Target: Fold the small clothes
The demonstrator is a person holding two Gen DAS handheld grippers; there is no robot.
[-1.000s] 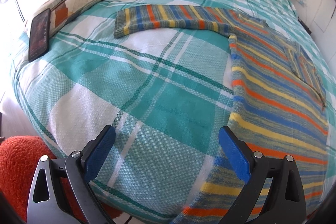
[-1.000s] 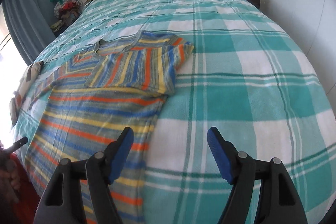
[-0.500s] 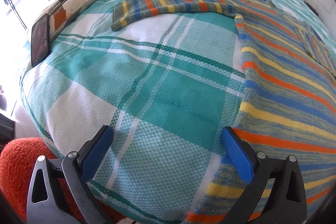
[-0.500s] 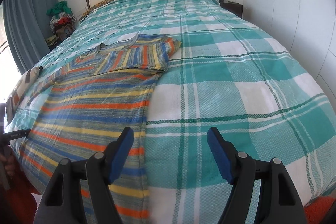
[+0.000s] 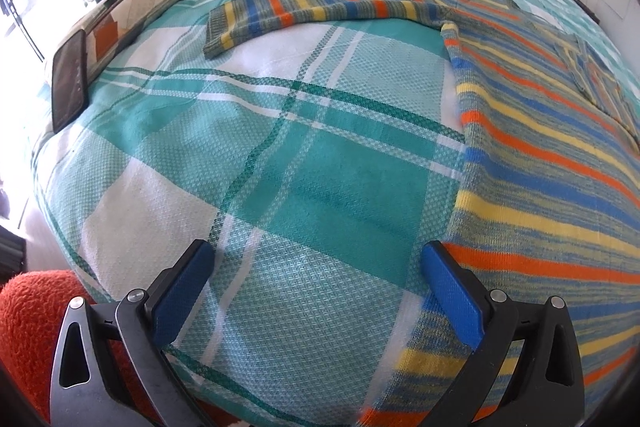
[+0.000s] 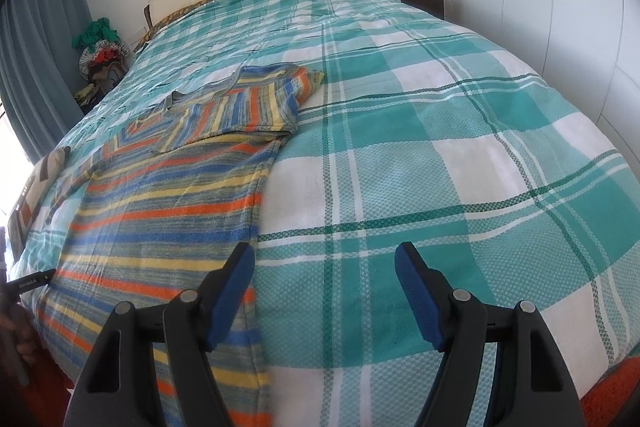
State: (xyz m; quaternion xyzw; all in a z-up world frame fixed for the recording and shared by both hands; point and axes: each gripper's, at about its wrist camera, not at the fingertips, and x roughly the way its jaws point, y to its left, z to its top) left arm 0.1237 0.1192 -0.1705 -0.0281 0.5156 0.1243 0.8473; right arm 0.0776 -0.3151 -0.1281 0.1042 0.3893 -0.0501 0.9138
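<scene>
While both tools hover at the foot of the bed with nothing between their blue pads, the striped sweater (image 5: 540, 163) lies flat on the plaid bedspread (image 5: 248, 155). Its left side edge runs just beside the right finger of the left gripper (image 5: 316, 291), whose fingers are spread wide, one sleeve stretched out ahead. From the right gripper (image 6: 324, 291), likewise spread, the sweater's right edge passes under the left finger, the other sleeve folded across the chest ahead.

Between my left gripper's (image 5: 316, 291) jaws I see matt waffle-weave plaid bedspread (image 5: 304, 163). Its blue pads (image 5: 452, 295) look ribbed matt plastic on black arms with metal rivets. Past the right-hand jaw, the striped sweater (image 5: 540, 167) looks soft, fuzzy knit.
</scene>
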